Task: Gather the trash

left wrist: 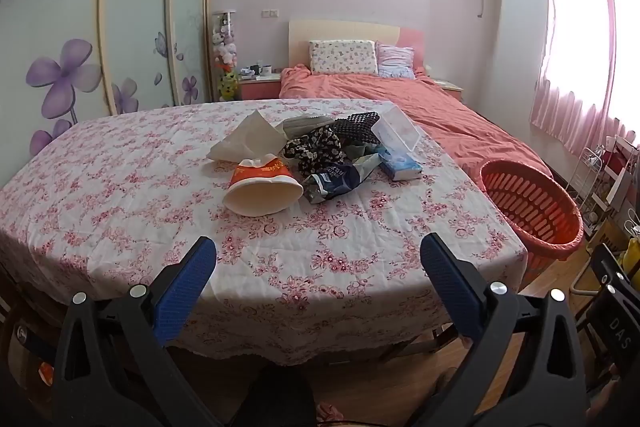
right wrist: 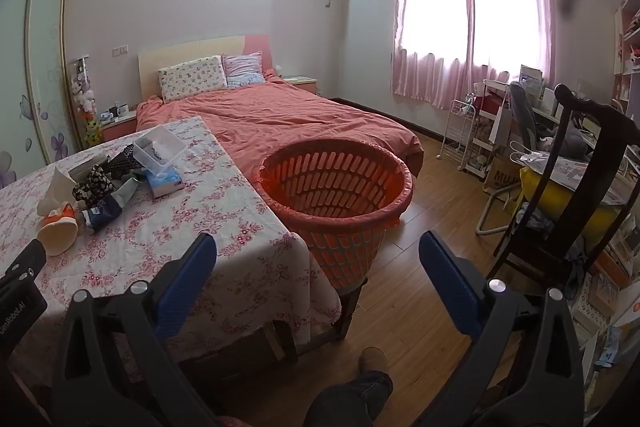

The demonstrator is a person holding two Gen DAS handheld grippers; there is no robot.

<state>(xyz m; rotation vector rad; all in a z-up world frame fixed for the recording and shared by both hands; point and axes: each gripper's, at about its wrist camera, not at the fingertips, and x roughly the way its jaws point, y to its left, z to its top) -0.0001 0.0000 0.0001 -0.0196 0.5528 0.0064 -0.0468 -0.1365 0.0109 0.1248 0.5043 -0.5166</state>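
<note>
A heap of trash lies mid-table on the floral cloth [left wrist: 120, 195]: an orange-and-white paper cup [left wrist: 262, 191] on its side, crumpled white tissue [left wrist: 250, 141], a dark blue wrapper [left wrist: 332, 183], a black floral cloth [left wrist: 316, 147], a blue tissue pack [left wrist: 400, 163] and a clear plastic box [left wrist: 396, 129]. My left gripper [left wrist: 318, 255] is open over the table's near edge, well short of the heap. An orange slotted basket [right wrist: 336, 195] stands right of the table. My right gripper [right wrist: 318, 255] hangs open before the basket, nothing between its fingers.
A bed with a salmon cover [right wrist: 280, 119] lies beyond the table. A dark wooden chair [right wrist: 576, 187] and cluttered shelves [right wrist: 624, 47] fill the right side. Wardrobe doors [left wrist: 140, 19] line the left wall. The person's leg and shoe [right wrist: 372, 363] show on the wooden floor.
</note>
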